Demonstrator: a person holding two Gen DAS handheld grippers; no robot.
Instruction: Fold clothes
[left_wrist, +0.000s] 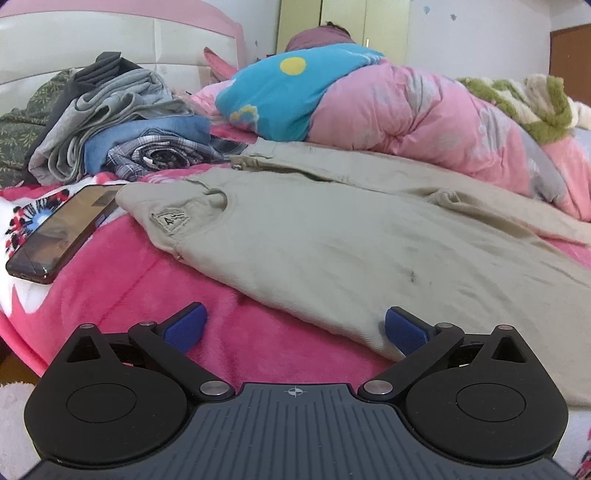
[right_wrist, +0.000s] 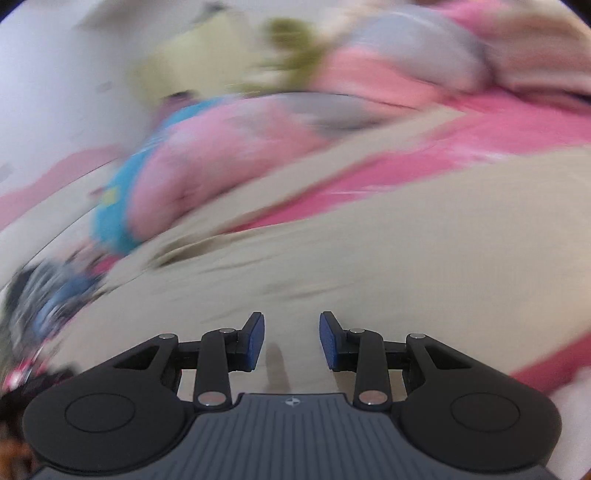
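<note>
Ahead of the wide-spread left fingers (left_wrist: 406, 330) lie beige trousers (left_wrist: 332, 251); right fingers (right_wrist: 255, 339) narrowly apart, empty.

The whole view is smeared by motion blur and tilted. The right gripper (right_wrist: 291, 339) is seen at the near edge, its blue pads (right_wrist: 255, 341) standing a little apart with nothing between them. Beige trousers (right_wrist: 369, 266) are spread beneath and beyond it over a pink blanket (right_wrist: 498, 136). A pink and blue quilt (right_wrist: 177, 173) is bunched at the far left, and a dark, blurred heap of clothes (right_wrist: 48, 295) is seen at the left edge.
</note>
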